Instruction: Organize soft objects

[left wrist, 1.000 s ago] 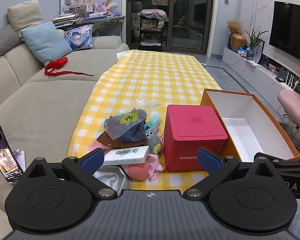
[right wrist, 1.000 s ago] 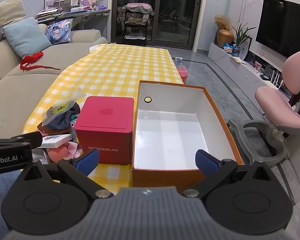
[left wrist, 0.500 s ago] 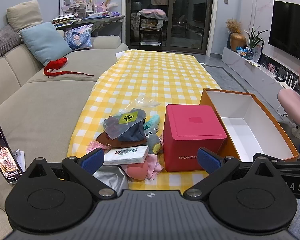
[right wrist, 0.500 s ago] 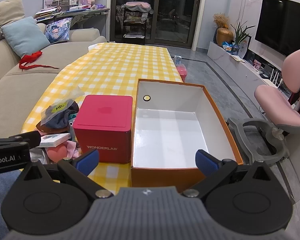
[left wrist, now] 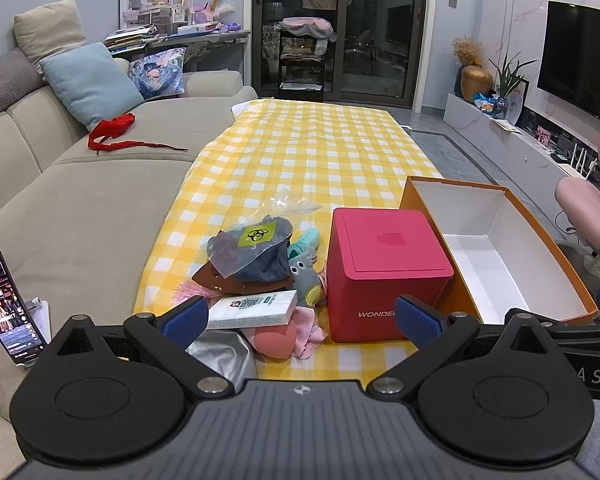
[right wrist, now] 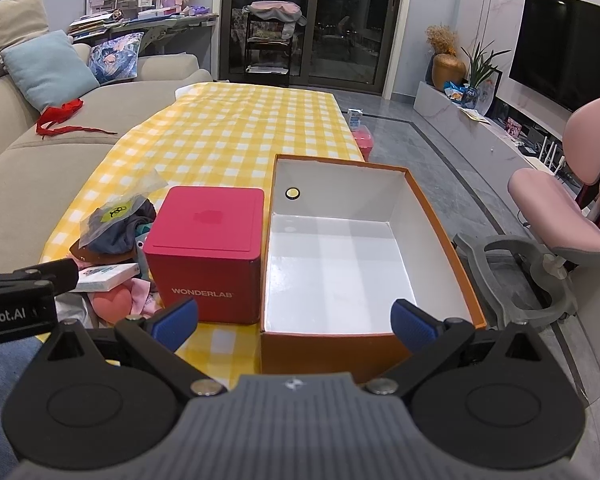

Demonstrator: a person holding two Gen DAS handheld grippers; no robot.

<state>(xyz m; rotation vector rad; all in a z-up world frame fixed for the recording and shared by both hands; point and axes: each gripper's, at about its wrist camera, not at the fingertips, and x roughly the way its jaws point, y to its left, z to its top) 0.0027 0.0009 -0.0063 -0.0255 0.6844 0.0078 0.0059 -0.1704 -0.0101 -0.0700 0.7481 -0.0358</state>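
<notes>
A pile of soft things lies at the near left of the yellow checked table [left wrist: 300, 152]: a dark cloth in a clear bag [left wrist: 256, 254], a grey plush toy [left wrist: 306, 280], a teal plush [left wrist: 308, 240] and a pink plush [left wrist: 280, 336]. A white packet [left wrist: 254, 308] lies on the pile. The pile also shows in the right wrist view [right wrist: 116, 232]. An open orange box [right wrist: 340, 256] with a white inside stands at the near right. My left gripper [left wrist: 300, 318] is open before the pile. My right gripper [right wrist: 296, 320] is open before the box.
A red cube box [left wrist: 384, 276] stands between the pile and the orange box. A beige sofa [left wrist: 80, 200] runs along the left with a phone [left wrist: 8, 308] propped on it. A pink chair [right wrist: 560, 216] stands at the right.
</notes>
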